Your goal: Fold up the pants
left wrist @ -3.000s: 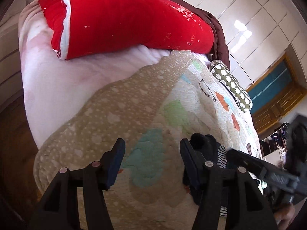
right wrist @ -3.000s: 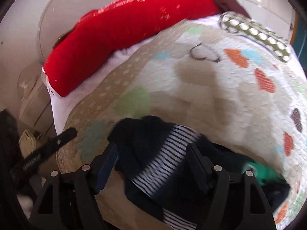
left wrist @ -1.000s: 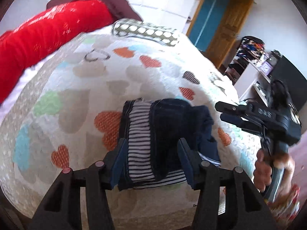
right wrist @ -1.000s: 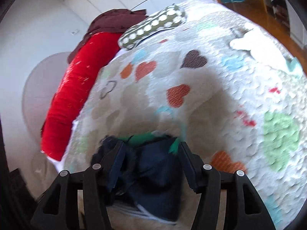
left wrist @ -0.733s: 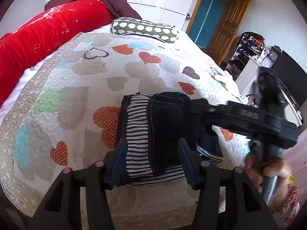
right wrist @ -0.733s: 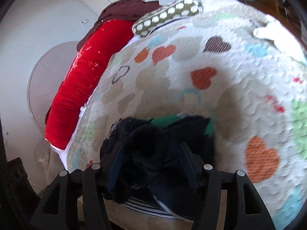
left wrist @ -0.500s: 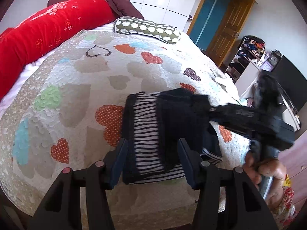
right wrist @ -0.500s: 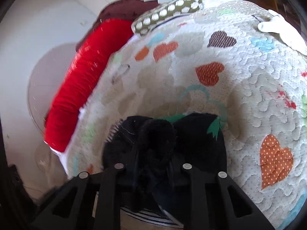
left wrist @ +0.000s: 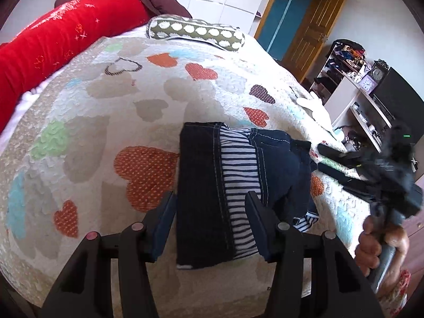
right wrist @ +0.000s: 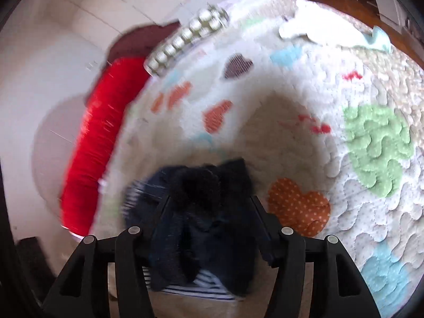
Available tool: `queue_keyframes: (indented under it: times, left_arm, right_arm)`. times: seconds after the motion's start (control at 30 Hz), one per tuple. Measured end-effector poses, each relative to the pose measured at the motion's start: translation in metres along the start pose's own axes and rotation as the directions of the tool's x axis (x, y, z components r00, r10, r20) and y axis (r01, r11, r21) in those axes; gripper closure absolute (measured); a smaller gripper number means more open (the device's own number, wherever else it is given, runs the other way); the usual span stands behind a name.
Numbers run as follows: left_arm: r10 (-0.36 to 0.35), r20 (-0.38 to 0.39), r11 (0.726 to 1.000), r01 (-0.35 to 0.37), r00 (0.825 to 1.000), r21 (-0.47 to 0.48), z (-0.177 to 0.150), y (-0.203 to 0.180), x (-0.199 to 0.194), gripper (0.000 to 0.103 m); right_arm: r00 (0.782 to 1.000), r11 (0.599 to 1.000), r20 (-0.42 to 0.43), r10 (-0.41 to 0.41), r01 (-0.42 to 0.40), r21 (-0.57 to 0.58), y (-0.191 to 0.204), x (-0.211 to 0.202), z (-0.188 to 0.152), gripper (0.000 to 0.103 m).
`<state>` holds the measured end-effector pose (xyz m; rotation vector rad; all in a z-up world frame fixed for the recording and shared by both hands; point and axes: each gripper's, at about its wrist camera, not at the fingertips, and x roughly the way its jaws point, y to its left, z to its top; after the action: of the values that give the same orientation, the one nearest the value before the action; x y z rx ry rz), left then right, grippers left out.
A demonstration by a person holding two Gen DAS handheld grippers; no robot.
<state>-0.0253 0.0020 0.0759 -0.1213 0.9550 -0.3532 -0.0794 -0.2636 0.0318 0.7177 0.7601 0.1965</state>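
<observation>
dark denim pants (left wrist: 238, 185), striped lining showing, lie bunched on the heart quilt (left wrist: 92, 132) near its front edge. left gripper (left wrist: 210, 222) stands half wide over the near hem, pinching nothing. right gripper (right wrist: 209, 228), jaws just reopened, straddles the far lump without pressing it. best next: pinch one clean edge each side and pull flat before folding, else the creases get locked in.

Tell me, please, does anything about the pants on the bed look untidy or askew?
Yes: the pants are unevenly bundled on the quilt. Their left side lies flat, the striped lining shows, and the right side is bunched.
</observation>
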Motion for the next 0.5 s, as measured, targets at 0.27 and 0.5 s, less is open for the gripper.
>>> queue_keyframes:
  times: [0.27, 0.5]
  left_arm:
    - [0.039, -0.113, 0.999, -0.042, 0.993, -0.023, -0.007, 0.001, 0.051, 0.048]
    - [0.024, -0.110, 0.999, -0.027, 0.994, -0.022, -0.011, 0.000, 0.043, 0.047]
  right_arm:
    - [0.992, 0.991, 0.017, 0.128, -0.127, -0.051, 0.029, -0.004, 0.004, 0.044]
    - [0.998, 1.000, -0.060, -0.013, 0.012, -0.017, 0.007, 0.048, -0.008, 0.041]
